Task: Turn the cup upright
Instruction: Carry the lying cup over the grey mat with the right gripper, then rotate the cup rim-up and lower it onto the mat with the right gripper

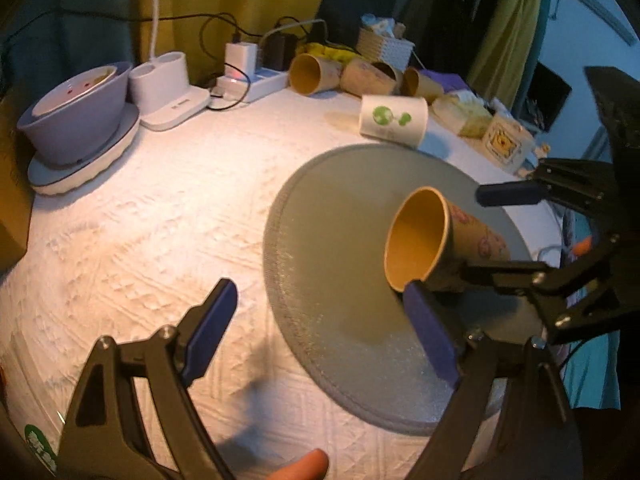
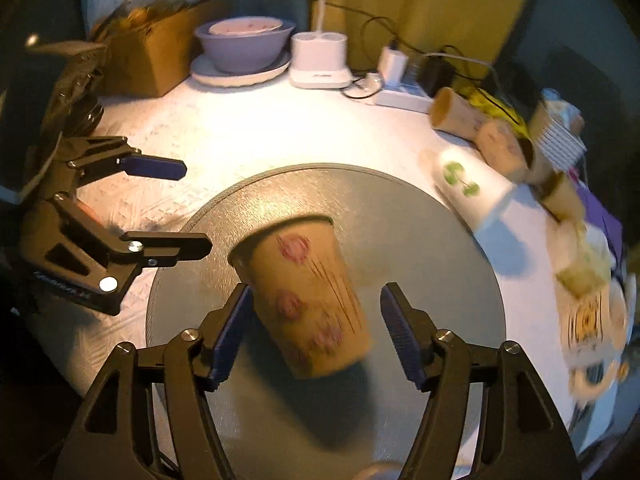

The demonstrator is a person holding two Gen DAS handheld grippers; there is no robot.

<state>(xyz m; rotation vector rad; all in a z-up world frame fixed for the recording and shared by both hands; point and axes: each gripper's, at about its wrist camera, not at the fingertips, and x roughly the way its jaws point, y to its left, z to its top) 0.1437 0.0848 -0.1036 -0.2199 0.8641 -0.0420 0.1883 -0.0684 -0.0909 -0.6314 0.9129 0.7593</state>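
Observation:
A brown paper cup (image 1: 448, 240) with pink flowers lies on its side on the round grey mat (image 1: 328, 240), its mouth toward the left gripper. It also shows in the right wrist view (image 2: 308, 296), on the mat (image 2: 400, 220). My right gripper (image 2: 316, 332) is open, its jaws on either side of the cup; its left pad (image 2: 230, 332) is at the cup's wall, the right pad stands apart. It shows in the left wrist view (image 1: 476, 236) too. My left gripper (image 1: 320, 332) is open and empty, left of the cup; it shows in the right wrist view (image 2: 190, 208).
A white cup with green print (image 1: 394, 120) lies behind the mat. Several brown cups (image 1: 316, 74) lie at the back by a power strip (image 1: 256, 80). A purple bowl on plates (image 1: 76, 120) and a white stand (image 1: 164, 88) are back left. A yellow-print mug (image 1: 508, 144) is right.

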